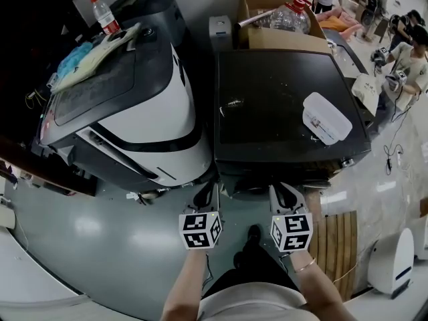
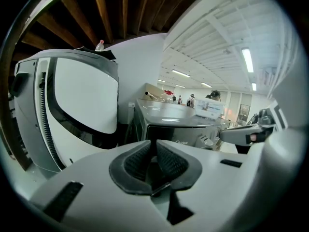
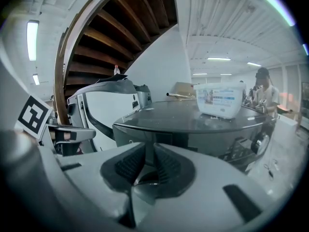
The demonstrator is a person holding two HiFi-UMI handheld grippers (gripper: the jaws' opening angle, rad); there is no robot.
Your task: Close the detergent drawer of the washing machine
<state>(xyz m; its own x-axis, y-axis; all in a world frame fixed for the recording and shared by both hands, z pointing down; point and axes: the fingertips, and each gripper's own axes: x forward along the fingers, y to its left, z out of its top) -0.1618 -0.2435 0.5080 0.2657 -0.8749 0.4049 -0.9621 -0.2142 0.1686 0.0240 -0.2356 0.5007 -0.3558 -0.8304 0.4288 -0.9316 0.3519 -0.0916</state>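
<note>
The glossy dark grey square-topped washing machine (image 1: pixel 267 105) bears a translucent white plastic box (image 1: pixel 326 117) by its right edge. The rounded neighbouring machine (image 1: pixel 167 105) is white with black bands. The marker cubes (image 1: pixel 200 230) show black-and-white squares.

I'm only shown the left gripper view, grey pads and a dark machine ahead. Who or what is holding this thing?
Observer: A person; the head view shows bare forearms behind the left gripper and right gripper.
Operator: Is the other one gripping anything?
Observer: No. Its own view shows its jaws a narrow gap apart, nothing between.
Operator: What lies on the white machine?
Observer: A crumpled blue bundle, on its dark lid.
</note>
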